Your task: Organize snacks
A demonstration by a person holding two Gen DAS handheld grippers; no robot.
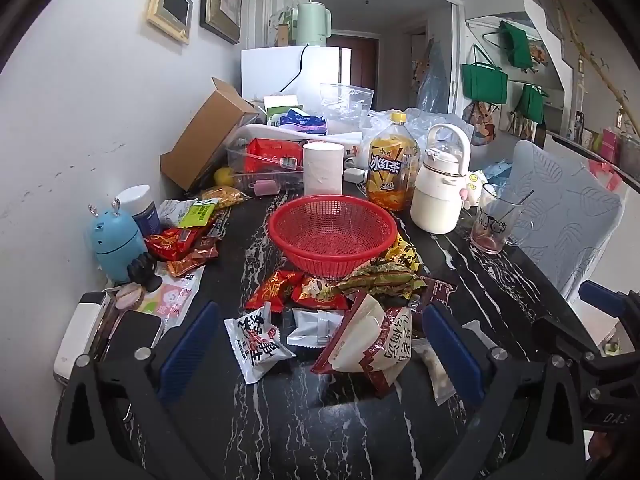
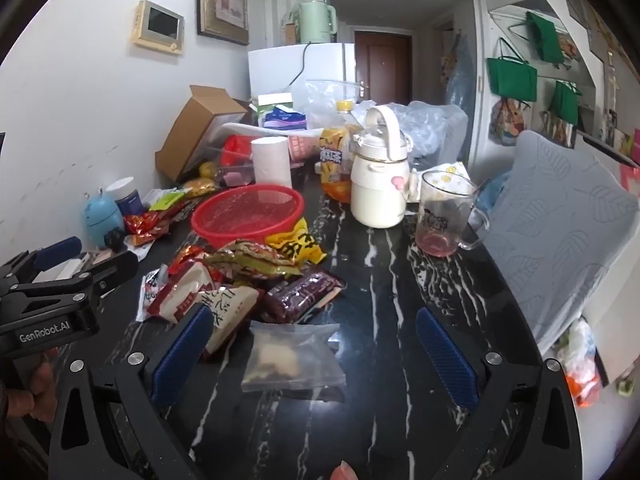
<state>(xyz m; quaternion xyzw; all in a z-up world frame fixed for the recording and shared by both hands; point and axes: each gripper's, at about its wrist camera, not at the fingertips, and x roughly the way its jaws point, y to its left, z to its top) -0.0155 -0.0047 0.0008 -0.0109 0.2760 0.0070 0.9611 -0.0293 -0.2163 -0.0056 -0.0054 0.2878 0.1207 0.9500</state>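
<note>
A red basket point(image 1: 332, 232) sits on a black marble table point(image 1: 304, 420). In front of the basket lies a heap of snack packets point(image 1: 352, 320), with more red packets point(image 1: 180, 246) to its left. The left tool point(image 1: 320, 354) hangs over the heap, spread wide, holding nothing. The right tool point(image 2: 316, 350) is also spread, above a clear bag point(image 2: 292, 360) nearer than the basket.

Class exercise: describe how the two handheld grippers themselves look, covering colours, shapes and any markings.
Both the left gripper and right gripper have black angular frames with triangular cut-outs and silver bolts. Their fingers carry ribbed blue pads. The left gripper's body, seen in the right wrist view, reads "GenRobot.AI" in white.
</note>
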